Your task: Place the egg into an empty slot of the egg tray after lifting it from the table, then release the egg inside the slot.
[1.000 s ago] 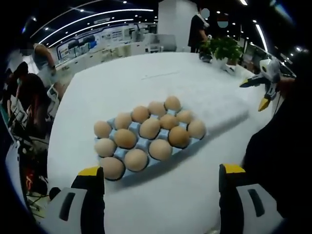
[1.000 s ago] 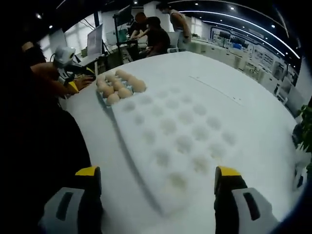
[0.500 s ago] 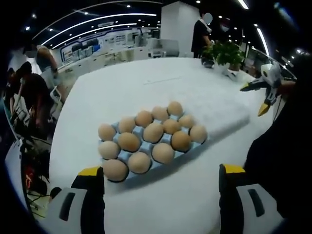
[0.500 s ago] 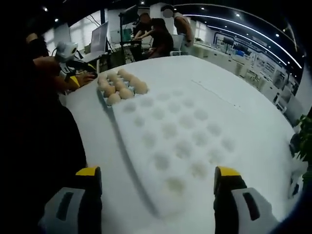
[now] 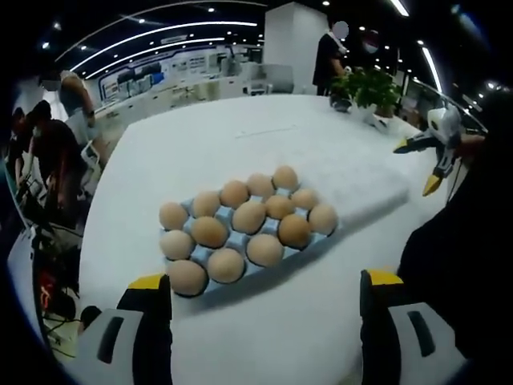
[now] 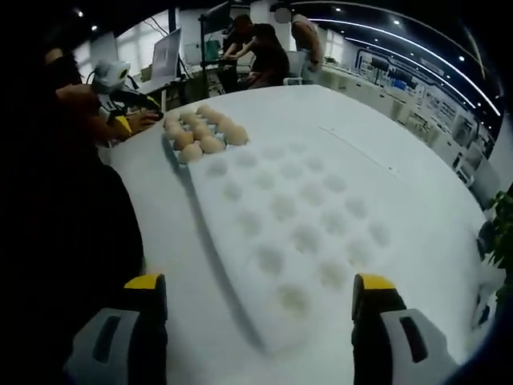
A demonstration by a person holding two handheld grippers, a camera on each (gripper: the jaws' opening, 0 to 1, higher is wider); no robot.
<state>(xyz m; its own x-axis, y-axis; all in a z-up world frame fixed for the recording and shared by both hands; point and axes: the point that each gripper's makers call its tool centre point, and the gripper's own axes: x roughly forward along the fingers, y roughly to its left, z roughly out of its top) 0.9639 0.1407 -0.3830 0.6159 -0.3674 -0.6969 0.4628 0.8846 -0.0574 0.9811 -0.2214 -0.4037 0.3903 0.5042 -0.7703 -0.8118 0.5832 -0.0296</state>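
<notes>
A blue egg tray (image 5: 238,238) sits mid-table, packed with several brown eggs (image 5: 208,232). Beside it on the right lies a white foam tray (image 5: 357,180); its empty round slots (image 6: 292,237) spread wide in the right gripper view. There the egg-filled blue tray (image 6: 171,149) lies at the foam tray's far left corner. My left gripper (image 5: 264,287) stands open just short of the blue tray, holding nothing. My right gripper (image 6: 256,289) is open too, over the foam tray's near end. Each gripper is also seen from the other's camera: the right gripper (image 5: 437,152) and the left gripper (image 6: 120,88).
The white table (image 5: 200,136) is broad and round-edged. A potted plant (image 5: 370,80) stands at its far side. The person's dark clothing (image 5: 457,265) fills the side next to the grippers. Other people stand beyond the table (image 6: 264,48) among desks.
Both views have drifted slightly with the hands. The eggs and both trays lie as before, and both grippers stay open and empty.
</notes>
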